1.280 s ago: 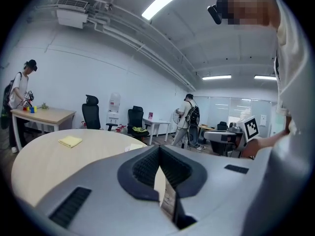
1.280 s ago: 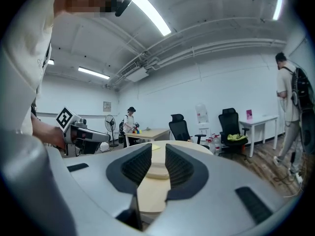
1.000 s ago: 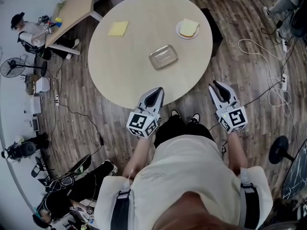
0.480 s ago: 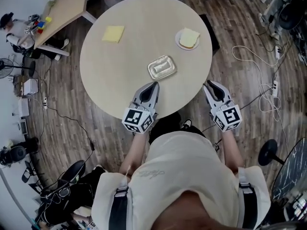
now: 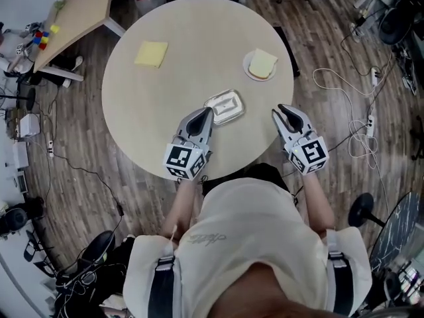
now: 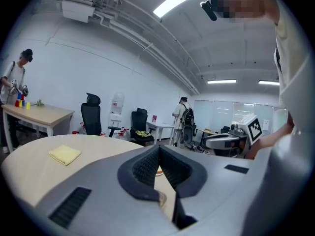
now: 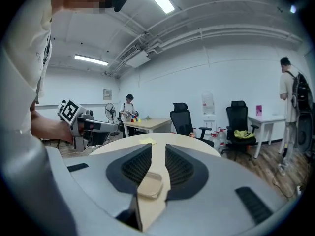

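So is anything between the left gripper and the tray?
Nothing visible. In the head view only bare table lies between the left gripper and the tray; the plate and cloth sit farther off.

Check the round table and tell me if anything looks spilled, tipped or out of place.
Nothing stands out. The metal tray, yellow cloth and plate of bread lie flat and apart on the round table, no spill visible. The left tongs are shut near the tray, the right tongs open by the table's edge.
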Tool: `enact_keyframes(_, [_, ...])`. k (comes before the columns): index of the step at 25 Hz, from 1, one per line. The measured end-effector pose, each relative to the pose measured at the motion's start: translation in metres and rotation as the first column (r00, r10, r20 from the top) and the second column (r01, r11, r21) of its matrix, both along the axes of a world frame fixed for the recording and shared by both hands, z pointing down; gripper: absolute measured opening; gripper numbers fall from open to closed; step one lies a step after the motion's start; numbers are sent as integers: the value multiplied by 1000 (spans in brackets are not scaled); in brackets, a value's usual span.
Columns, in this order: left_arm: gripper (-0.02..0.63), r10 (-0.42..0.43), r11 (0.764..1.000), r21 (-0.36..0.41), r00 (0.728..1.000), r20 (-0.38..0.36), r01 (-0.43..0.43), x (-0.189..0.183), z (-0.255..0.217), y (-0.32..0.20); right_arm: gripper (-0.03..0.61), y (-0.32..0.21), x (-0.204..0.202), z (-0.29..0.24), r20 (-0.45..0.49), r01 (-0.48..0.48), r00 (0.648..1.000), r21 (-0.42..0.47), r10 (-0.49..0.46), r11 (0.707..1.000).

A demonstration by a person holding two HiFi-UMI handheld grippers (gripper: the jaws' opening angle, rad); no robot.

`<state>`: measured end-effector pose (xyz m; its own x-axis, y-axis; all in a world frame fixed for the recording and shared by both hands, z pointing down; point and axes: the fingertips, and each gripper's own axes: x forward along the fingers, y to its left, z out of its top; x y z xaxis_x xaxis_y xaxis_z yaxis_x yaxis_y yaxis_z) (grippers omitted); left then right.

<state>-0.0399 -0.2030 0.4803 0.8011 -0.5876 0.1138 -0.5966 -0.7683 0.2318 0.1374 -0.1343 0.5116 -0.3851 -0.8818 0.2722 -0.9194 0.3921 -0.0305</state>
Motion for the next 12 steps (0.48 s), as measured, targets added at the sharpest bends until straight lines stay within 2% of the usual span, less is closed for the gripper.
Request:
enact_keyframes(6, [18, -30, 999, -38, 999, 14, 30, 10, 9, -6, 94, -23, 8, 29, 28, 32, 999, -82, -29, 996])
enact_keyframes(12, [18, -102, 992, -69, 993, 63, 107, 18, 20, -7, 95, -43, 10, 68, 89, 122, 990, -159, -109, 980])
